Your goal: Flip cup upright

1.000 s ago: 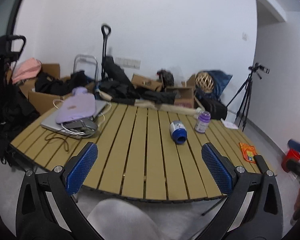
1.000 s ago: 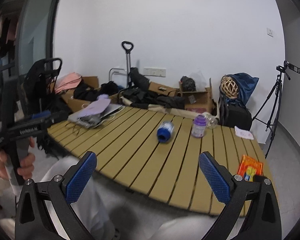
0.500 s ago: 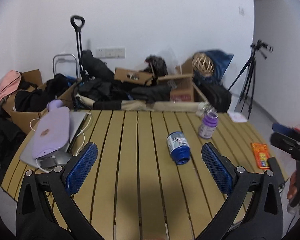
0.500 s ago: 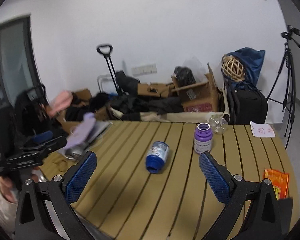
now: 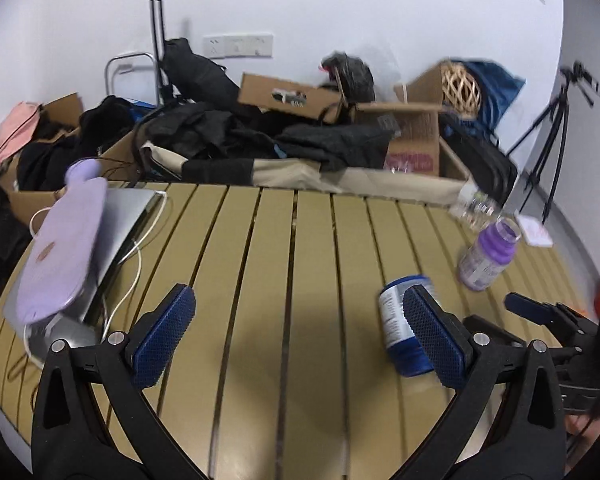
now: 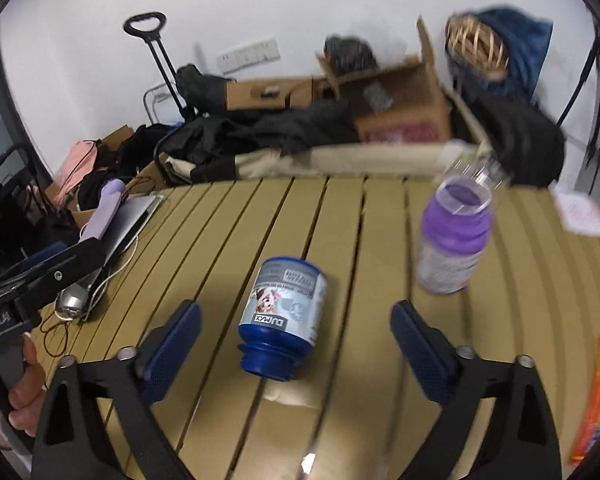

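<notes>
The cup is a blue container with a printed label, lying on its side on the slatted wooden table, mouth toward me. My right gripper is open and empty, its pads either side of the cup's near end, apart from it. In the left wrist view the cup lies at the right, partly behind the right pad. My left gripper is open and empty above bare slats, left of the cup.
A purple bottle stands upright right of the cup. A laptop with a lilac hot-water bottle and cables lies at the table's left. An orange packet lies at the right edge. Boxes, bags and a tripod crowd behind the table.
Both grippers have moved forward over the table. The right gripper has closed in on the lying cup, which now sits between its pads. The cup has not moved.
</notes>
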The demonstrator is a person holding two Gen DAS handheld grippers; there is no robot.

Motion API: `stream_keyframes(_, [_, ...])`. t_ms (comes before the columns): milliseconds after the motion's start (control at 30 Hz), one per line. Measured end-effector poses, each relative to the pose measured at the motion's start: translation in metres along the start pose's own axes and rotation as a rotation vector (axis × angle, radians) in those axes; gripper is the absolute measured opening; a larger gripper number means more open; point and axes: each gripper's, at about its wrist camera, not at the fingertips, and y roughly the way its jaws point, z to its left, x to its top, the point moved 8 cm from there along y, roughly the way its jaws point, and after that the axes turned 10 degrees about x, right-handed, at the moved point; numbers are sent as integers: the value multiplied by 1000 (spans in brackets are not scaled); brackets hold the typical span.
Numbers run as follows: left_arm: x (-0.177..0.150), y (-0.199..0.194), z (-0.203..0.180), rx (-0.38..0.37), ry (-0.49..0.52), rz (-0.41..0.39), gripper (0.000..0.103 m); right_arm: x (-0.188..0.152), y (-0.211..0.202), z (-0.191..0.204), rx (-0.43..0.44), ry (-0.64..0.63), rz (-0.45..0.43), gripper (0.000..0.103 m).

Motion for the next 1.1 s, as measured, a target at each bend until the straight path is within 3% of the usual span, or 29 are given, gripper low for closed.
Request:
stream_keyframes(133, [-4,30,-1,-49,-10,39,103,-11,40,-3,-12,2,39,86])
stream_keyframes(200, [-6,41,-3,-59,-7,58,103,-15,56,-4,-28,-21,56,76])
stream_keyframes(300, [-12,53,-11,-90,0,86,103,-20,72,-7,-52,-45,78,73])
stream_keyframes(400, [-16,59,-18,-136,-2,101,103,-29,74,-3,-7,-74,92,70])
stream_keyframes(533, [-19,57,-32,-211,-1,111,103,-50,70,34,137,-255,189,69])
stream_keyframes(600, [-23,58,-43,-255,16,126,103,-62,69,49,159,-318,200,69])
stream_keyframes(667, [-29,64,-50,-222,48,151,103,-66,68,53,166,-331,192,70])
stream_keyframes(733, [-34,73,-52,-194,38,193,100,-67,68,53,198,-315,191,70])
stream_keyframes(833, [-38,79,-49,-203,-21,227,84,-68,68,49,191,-309,199,70])
stream_keyframes(967, [-40,78,-48,-209,-34,192,75,-65,63,52,153,-356,201,70])
stream_keyframes(1100, [-41,73,-49,-198,-16,153,67,-61,55,53,173,-384,209,71])
